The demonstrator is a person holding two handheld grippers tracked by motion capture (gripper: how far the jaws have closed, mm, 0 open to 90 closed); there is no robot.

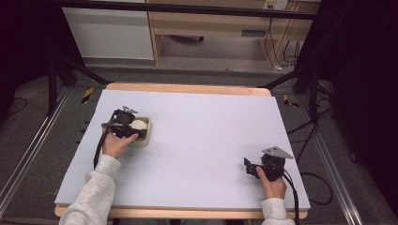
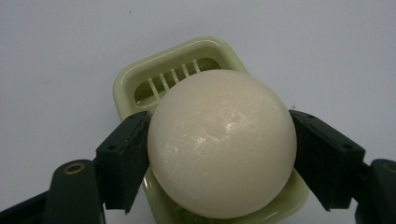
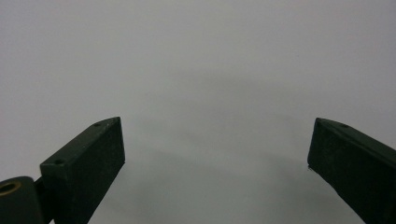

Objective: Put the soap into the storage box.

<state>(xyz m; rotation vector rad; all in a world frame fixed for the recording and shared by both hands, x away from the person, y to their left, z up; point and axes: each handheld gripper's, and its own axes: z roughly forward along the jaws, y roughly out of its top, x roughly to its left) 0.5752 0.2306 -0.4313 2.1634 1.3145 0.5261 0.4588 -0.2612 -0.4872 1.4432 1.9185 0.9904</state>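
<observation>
A cream-white ball [image 2: 222, 142] is clamped between the two black jaws of my left gripper [image 2: 219, 156], one jaw pressed to each side. Right under it stands a pale green slotted dish [image 2: 140, 79]; whether the ball touches the dish I cannot tell. In the high view the left gripper [image 1: 130, 128] and the ball [image 1: 138, 124] are over the dish [image 1: 146, 138] at the table's left. My right gripper [image 1: 251, 168] rests near the front right of the table, and in its own view the right gripper [image 3: 217, 149] has its jaws wide apart over bare mat.
A pale lavender mat [image 1: 202, 136] covers the wooden table [image 1: 187, 88]. Cables [image 1: 312, 187] trail off the right side. Black frame legs [image 1: 65, 70] stand beyond the far corners, with a wooden cabinet [image 1: 211, 23] behind.
</observation>
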